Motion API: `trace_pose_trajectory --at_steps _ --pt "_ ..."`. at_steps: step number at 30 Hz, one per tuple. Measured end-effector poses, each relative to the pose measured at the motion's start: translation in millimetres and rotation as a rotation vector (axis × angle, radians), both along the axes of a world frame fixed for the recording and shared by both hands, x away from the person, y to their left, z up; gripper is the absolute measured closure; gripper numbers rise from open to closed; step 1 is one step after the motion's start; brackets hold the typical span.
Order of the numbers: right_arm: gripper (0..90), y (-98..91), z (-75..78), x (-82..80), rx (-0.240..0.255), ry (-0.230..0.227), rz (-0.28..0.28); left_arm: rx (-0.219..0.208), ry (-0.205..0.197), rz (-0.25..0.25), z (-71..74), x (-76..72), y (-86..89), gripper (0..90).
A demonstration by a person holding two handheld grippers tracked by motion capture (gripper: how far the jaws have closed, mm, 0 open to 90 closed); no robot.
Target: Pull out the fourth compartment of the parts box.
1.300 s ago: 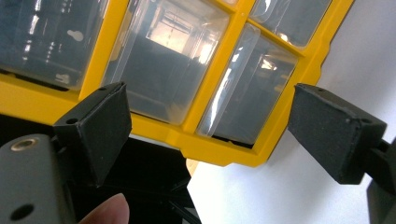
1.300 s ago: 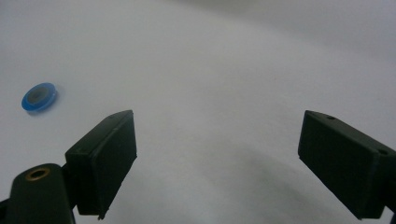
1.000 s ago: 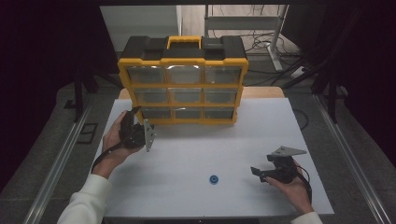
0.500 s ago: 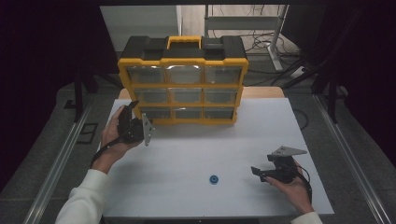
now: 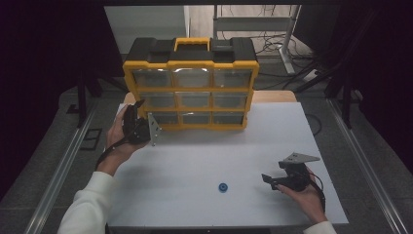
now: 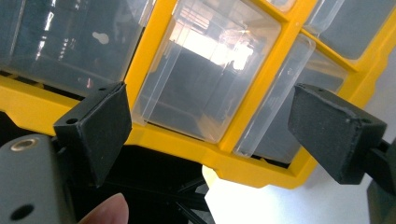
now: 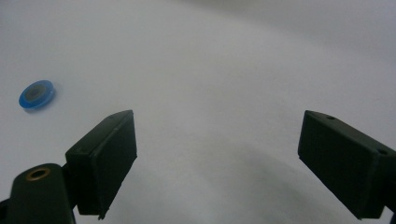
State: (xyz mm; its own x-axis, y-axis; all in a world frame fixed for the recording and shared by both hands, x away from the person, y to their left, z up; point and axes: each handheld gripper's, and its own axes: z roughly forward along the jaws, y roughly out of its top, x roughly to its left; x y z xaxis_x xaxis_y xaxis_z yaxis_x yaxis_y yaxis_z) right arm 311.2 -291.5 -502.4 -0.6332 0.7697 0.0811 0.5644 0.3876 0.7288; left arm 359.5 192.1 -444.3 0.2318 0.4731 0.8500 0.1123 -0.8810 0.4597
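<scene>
A yellow-and-black drawer organizer [image 5: 191, 87] with clear drawers stands at the back of the white table [image 5: 195, 156]. My left gripper [image 5: 136, 117] is held at its lower left corner, jaws pointing at the cabinet. In the left gripper view the gripper [image 6: 212, 126] is open, and a clear drawer [image 6: 205, 79] in the yellow frame [image 6: 247, 168] fills the space between its jaws, close by. A small blue disc [image 5: 223, 187] lies on the table near the front. My right gripper [image 5: 269, 181] rests to its right, open and empty [image 7: 217, 158], with the blue disc [image 7: 36, 94] off to its left.
The organizer's carry handle [image 5: 192, 44] is on top. Metal rails [image 5: 63, 165] run along both sides of the table, with dark floor and cables beyond. Bare white tabletop stretches between the two grippers.
My left gripper has moved forward and slightly up, closer to the organizer's lower left drawers. The right gripper and the blue disc have stayed put.
</scene>
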Motion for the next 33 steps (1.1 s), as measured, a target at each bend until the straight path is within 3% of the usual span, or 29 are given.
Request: trace_pose_trajectory --at_steps 24,33 --pt "12.4 1.3 -1.4 0.6 -0.012 0.002 0.003 0.065 -0.003 -0.011 5.8 20.5 -9.5 14.7" --pt "12.3 0.6 -1.4 0.9 -0.012 0.002 0.004 0.064 0.01 -0.004 2.3 31.4 -10.7 14.7"
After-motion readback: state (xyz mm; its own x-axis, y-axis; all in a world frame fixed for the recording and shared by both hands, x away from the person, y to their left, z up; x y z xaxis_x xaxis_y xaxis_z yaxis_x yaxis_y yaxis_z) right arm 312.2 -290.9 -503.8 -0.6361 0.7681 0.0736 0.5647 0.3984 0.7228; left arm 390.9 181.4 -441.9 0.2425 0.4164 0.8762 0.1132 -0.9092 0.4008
